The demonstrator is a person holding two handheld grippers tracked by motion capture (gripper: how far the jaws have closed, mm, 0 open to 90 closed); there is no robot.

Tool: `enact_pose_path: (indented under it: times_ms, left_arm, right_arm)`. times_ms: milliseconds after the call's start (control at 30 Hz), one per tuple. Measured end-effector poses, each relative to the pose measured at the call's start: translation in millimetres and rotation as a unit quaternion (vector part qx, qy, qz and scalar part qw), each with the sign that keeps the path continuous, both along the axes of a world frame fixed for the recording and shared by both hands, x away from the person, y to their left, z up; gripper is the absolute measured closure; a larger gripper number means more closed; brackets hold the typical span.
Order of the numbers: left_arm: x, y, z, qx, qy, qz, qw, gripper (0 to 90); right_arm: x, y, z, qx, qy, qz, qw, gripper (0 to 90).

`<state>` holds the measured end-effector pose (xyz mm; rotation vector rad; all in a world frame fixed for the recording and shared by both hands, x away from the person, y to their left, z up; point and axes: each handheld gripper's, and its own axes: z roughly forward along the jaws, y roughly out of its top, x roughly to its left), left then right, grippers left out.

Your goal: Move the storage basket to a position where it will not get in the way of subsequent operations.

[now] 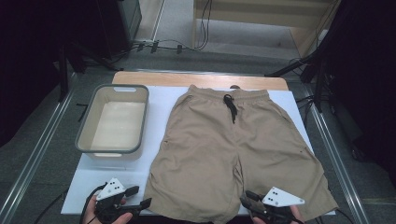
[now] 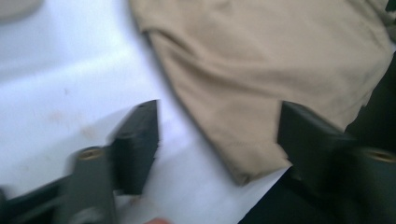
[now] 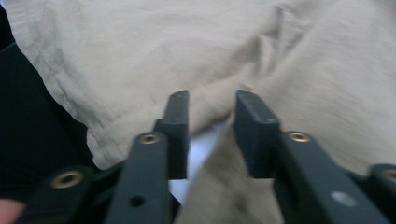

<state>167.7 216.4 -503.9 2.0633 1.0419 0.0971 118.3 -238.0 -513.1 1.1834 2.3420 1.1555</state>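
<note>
White sheeting covers the table (image 1: 168, 100) in the high view, with grey floor and cables beyond its far edge. Tan shorts (image 1: 233, 149) lie flat on it, waistband away from the person, black drawstring (image 1: 230, 106) at the middle of the waist. A grey-rimmed basin (image 1: 82, 135) sits just left of the shorts. At the near edge the left gripper (image 1: 138, 197) is just beside the hem of the shorts' left leg, and the right gripper (image 1: 248, 199) rests at the crotch between the two legs.

From the left gripper view, blurred, the left gripper (image 2: 218, 135) has its jaws standing apart. The corner of the shorts' leg hem (image 2: 261, 88) lies between and beyond them on the white surface; neither pad presses the cloth.

From the right gripper view, the right gripper (image 3: 211, 105) has its jaws partly apart, with a narrow gap. The shorts (image 3: 163, 56) spread beneath and ahead, a sliver of white table (image 3: 201, 149) showing where the two legs part. Nothing is pinched between the pads.
</note>
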Motion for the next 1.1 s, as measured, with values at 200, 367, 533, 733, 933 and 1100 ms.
enact_pose_path:
  times_ms: [200, 367, 533, 733, 933, 1100]
  left_arm:
    - [-0.8, -4.3, -0.2, 0.014, 0.019, -0.039, 0.9990, 82.3]
    - [-3.8, -8.5, 4.5, 0.033, 0.028, -0.062, 0.9971, 88.1]
    - [-8.1, -5.5, 5.3, 0.036, 0.034, -0.077, 0.9958, 88.3]
    - [-9.5, 0.8, 15.0, -0.020, -0.006, -0.051, 0.9985, 60.1]
    - [3.5, -4.9, 34.3, -0.055, -0.036, -0.041, 0.9970, 12.5]
    - [18.2, -10.5, 54.7, -0.077, -0.057, -0.045, 0.9943, 0.8]
  right_arm:
    - [7.0, 18.9, -10.9, -0.010, 0.013, 0.002, 0.9999, 51.7]
    - [7.2, 22.2, -12.1, -0.005, 0.012, 0.019, 0.9997, 80.1]
    - [5.0, 24.8, -11.5, -0.002, 0.024, 0.053, 0.9983, 88.3]
    - [-0.4, 24.5, -3.6, 0.007, -0.018, 0.055, 0.9983, 51.4]
    - [1.8, 27.1, 11.2, 0.042, -0.022, 0.041, 0.9981, 14.2]
    - [3.6, 31.4, 19.3, 0.050, -0.032, 0.038, 0.9975, 0.9]
